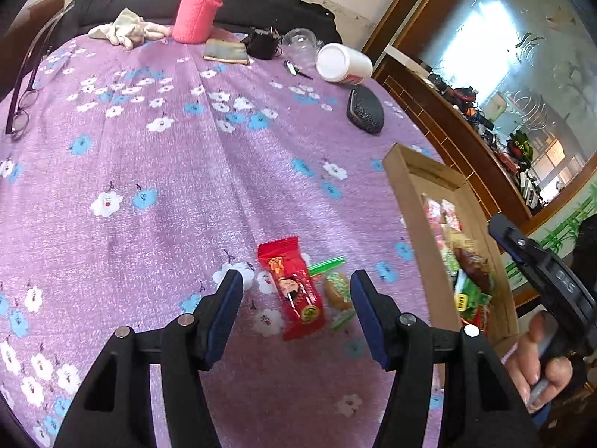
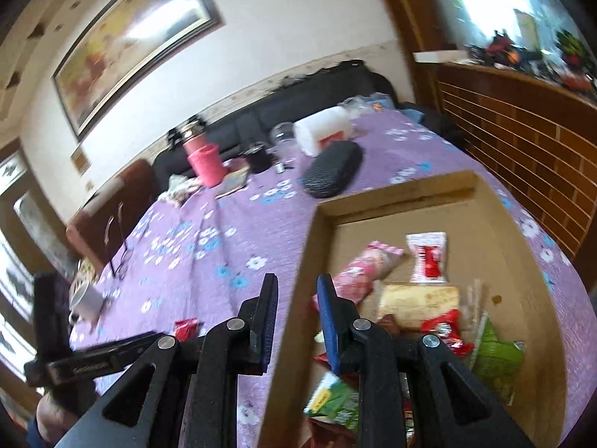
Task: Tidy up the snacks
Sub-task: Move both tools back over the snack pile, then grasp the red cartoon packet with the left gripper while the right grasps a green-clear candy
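Observation:
A red snack packet (image 1: 296,291) and a small green-wrapped pastry (image 1: 337,289) lie on the purple flowered cloth (image 1: 168,194). My left gripper (image 1: 296,291) is open and empty, its fingers either side of them and just short. A cardboard box (image 1: 418,231) to the right holds several snacks. In the right wrist view my right gripper (image 2: 296,295) is open and empty, above the near left wall of the box (image 2: 496,224). Pink, white-red and green packets (image 2: 425,257) lie inside. The red packet (image 2: 186,328) shows at left. The right gripper's body (image 1: 552,283) shows beside the box.
At the far end stand a pink bottle (image 1: 199,11), white gloves (image 1: 127,30), a black cup (image 1: 263,43), a clear cup (image 1: 300,43), a tipped white jar (image 1: 343,63) and a black case (image 1: 365,110). Glasses (image 1: 22,86) lie at left. A wooden cabinet (image 2: 522,142) borders the right.

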Demonstrator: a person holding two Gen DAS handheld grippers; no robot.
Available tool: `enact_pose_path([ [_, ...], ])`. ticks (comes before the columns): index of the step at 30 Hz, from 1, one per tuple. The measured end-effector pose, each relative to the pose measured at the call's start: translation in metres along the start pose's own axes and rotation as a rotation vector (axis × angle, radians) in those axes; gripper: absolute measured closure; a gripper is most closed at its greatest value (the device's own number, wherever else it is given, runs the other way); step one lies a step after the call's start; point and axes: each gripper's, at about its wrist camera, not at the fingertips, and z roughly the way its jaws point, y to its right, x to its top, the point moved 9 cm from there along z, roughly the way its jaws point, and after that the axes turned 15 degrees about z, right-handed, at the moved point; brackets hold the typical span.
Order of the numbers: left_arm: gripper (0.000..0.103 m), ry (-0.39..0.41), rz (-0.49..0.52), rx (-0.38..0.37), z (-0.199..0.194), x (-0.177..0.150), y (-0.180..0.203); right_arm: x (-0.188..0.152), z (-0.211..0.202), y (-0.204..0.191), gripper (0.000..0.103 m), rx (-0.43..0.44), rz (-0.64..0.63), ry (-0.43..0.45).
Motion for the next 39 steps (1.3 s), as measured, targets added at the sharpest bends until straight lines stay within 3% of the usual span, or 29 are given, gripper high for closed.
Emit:
enact_pose_path([
  [6, 0.045, -0.004, 0.080, 0.059, 0.019, -0.006, 0.005, -0.030, 0.013, -0.034, 0.080, 0.106, -0.092, -0.108],
  [10, 0.063, 0.010, 0.149, 0.136, 0.018, -0.005, -0.007, -0.060, 0.027, -0.058, 0.079, 0.119, -0.139, -0.205],
  [14, 0.068, 0.020, 0.131, 0.122, 0.013, -0.005, -0.021, -0.087, 0.040, -0.075, 0.079, 0.085, -0.137, -0.331],
  [18, 0.069, 0.015, 0.125, 0.124, 0.010, -0.006, -0.026, -0.103, 0.052, -0.083, 0.079, 0.019, -0.164, -0.388],
  [25, 0.069, 0.000, 0.134, 0.178, 0.007, -0.008, -0.035, -0.110, 0.086, -0.094, 0.074, -0.146, -0.331, -0.354],
  [29, 0.069, -0.005, 0.127, 0.198, 0.002, -0.010, -0.045, -0.118, 0.100, -0.088, 0.074, -0.202, -0.365, -0.354],
  [34, 0.070, -0.005, 0.158, 0.201, 0.004, -0.011, -0.039, -0.108, 0.098, -0.081, 0.081, -0.153, -0.287, -0.301],
  [35, 0.075, -0.002, 0.167, 0.188, 0.005, -0.011, -0.034, -0.106, 0.098, -0.080, 0.081, -0.138, -0.260, -0.294],
  [39, 0.075, 0.009, 0.204, 0.118, 0.008, -0.011, -0.012, -0.086, 0.091, -0.071, 0.081, -0.102, -0.184, -0.237],
])
